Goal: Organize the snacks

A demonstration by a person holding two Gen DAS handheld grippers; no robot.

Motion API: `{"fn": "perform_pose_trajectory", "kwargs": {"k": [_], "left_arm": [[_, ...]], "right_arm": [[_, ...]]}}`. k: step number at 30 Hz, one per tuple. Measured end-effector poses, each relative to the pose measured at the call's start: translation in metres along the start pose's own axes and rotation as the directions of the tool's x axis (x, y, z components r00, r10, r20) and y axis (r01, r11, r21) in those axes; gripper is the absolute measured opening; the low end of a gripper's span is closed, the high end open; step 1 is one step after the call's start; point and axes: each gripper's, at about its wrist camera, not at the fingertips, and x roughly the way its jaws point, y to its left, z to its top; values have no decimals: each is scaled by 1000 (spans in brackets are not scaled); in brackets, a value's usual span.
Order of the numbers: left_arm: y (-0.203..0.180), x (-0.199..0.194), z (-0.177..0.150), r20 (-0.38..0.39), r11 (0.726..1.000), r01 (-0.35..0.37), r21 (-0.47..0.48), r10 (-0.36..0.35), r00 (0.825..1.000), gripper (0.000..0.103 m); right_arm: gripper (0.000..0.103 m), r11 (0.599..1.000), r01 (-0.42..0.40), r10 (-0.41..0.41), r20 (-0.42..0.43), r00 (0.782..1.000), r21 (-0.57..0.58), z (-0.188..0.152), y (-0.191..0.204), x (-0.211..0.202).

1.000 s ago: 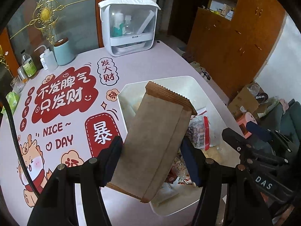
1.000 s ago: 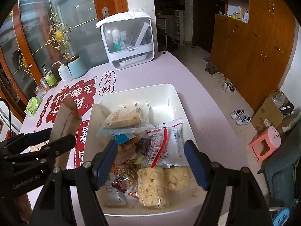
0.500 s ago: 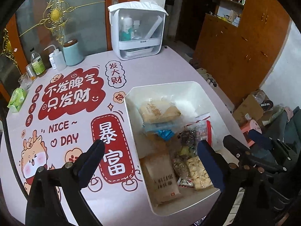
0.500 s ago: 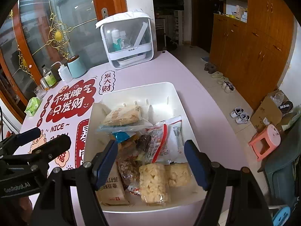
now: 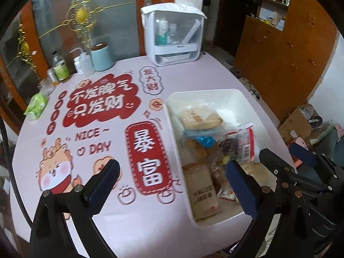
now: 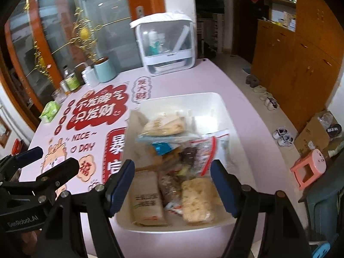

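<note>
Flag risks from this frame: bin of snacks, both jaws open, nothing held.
1. The white bin sits near the table's near edge in the right wrist view; a push toward that edge might slide it off.
2. Snacks are heaped at the near end; the brown paper packet lies against the near-left wall, so another packet dropped there could spill over.
3. The left gripper and right gripper hang close together and could clash.

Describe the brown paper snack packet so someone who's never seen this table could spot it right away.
Find the white bin on the pink table. The brown paper packet lies flat in its near corner, on the side by the red lettering. Unlike the clear, shiny wrappers beside it, it is matte kraft paper with dark printed characters.
</note>
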Motion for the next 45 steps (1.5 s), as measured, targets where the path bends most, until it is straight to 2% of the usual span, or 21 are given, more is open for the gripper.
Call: {"fn": "perform_pose_trajectory", "kwargs": {"k": [8,18,30,45], "left_arm": [[50,-31,-20,3,992,-102,-79,103,995,98],[120,-61,-39,1,967,-203,-155,205,979,98],[168,-69,-42,-18,956,-228,-185,229,973,98],[181,-60,-35,-29,963,-204,-174,202,979,98]], "right_arm": [[74,995,-70,70,-5,998,-68,-8,59,-6],[74,989,-105,105,1,994,-109,-13,126,-16],[74,990,-87,86,-12,996,-115,-12,161,-16],[74,995,-50,48,-19,999,-90,-9,168,-13]]}}
